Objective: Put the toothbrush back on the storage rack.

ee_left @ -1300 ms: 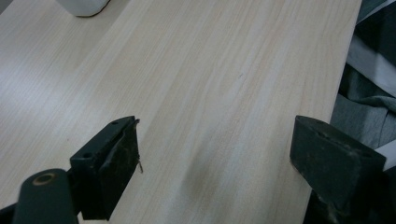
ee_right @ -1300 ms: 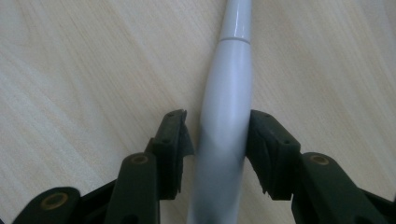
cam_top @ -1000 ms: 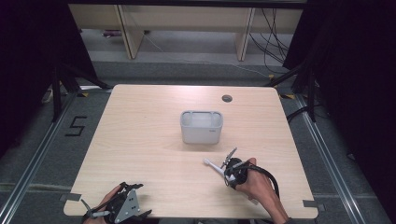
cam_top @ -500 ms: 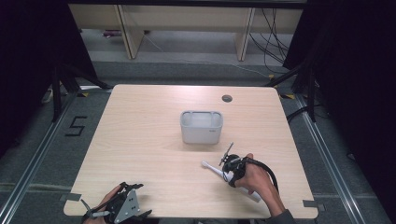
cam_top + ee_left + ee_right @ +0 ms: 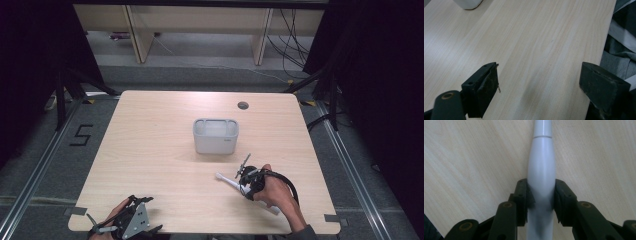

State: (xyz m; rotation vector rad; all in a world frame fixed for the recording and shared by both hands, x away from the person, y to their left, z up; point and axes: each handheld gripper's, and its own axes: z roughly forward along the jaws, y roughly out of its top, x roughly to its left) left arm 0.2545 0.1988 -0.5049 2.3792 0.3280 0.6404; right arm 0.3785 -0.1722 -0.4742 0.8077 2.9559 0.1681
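Note:
A white, tapered toothbrush-like handle [image 5: 227, 181] lies on the wooden table [image 5: 150, 150] at the front right, its thin end pointing left. My right gripper [image 5: 245, 187] is shut on its thicker body. In the right gripper view the handle [image 5: 541, 167] runs straight up between the two black jaws of the right gripper [image 5: 541, 195], which press on both its sides. My left gripper [image 5: 145, 225] rests at the front left corner, held in a hand. In its own view the left gripper [image 5: 539, 82] is open, with bare wood between the jaws.
A white rectangular bin [image 5: 215, 136] stands at the table's middle, behind the right gripper; its corner [image 5: 469, 3] shows at the top left of the left gripper view. A round cable hole [image 5: 243, 105] sits near the far edge. Shelving stands beyond the table.
The right hand has turned and shifted slightly toward the near edge while staying over the white handle. The left gripper has not moved.

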